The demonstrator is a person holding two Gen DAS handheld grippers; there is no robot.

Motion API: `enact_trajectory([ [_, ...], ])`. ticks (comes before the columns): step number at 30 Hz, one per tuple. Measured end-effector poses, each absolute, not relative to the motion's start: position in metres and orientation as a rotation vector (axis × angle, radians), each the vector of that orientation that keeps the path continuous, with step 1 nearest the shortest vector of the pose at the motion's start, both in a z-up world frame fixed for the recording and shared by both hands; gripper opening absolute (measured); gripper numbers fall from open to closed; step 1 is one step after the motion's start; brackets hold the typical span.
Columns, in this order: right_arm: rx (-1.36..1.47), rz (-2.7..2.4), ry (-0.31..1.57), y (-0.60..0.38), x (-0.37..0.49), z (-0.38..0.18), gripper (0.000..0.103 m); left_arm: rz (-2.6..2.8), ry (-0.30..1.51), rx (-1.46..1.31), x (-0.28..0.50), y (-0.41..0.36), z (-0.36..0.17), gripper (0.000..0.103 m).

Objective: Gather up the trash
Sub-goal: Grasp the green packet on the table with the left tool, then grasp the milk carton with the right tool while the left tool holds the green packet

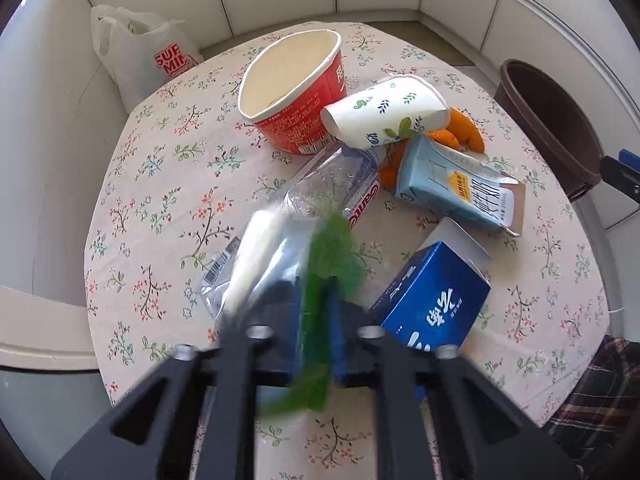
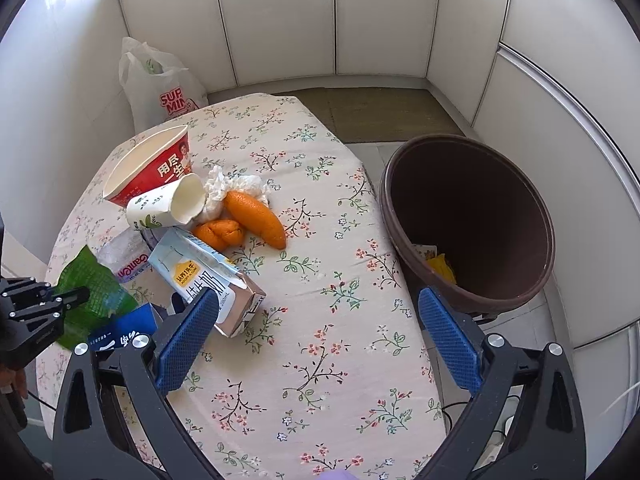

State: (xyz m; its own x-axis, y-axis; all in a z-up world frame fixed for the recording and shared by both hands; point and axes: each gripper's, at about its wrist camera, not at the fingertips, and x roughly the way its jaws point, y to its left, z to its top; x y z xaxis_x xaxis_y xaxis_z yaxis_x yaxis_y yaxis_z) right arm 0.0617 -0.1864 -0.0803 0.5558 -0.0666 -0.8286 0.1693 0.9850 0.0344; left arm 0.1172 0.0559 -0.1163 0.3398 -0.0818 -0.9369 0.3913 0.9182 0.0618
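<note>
My left gripper [image 1: 314, 300] is shut on a green plastic wrapper [image 1: 332, 248], held above the table; the wrapper also shows in the right wrist view [image 2: 94, 280]. My right gripper [image 2: 316, 320] is open and empty above the table's near edge, left of the brown trash bin [image 2: 472, 220]. On the table lie a red noodle cup [image 1: 292, 88], a paper cup [image 1: 384, 116], a clear bottle [image 1: 332, 184], a milk carton [image 1: 456, 192], a blue box [image 1: 432, 300], orange peels [image 2: 256, 216] and a crumpled tissue [image 2: 236, 184].
The round table has a floral cloth [image 2: 320, 360]. A white plastic bag [image 1: 140, 56] stands on the floor behind it. The bin holds a yellow scrap [image 2: 440, 268]. White wall panels surround the corner. A plaid cloth [image 1: 600, 392] lies at the right.
</note>
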Motion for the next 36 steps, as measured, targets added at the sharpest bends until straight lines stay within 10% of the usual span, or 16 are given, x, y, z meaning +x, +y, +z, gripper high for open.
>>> enact_trajectory([
  [19,0.344,0.102,1.192,-0.143,0.085,-0.123,0.096,-0.27,0.739,-0.084,0.063,0.102,0.024,0.001],
  [36,-0.034,0.137,1.155,-0.084,0.147,-0.147,0.092,-0.243,0.775,-0.105,0.076,0.108,0.011,0.001],
])
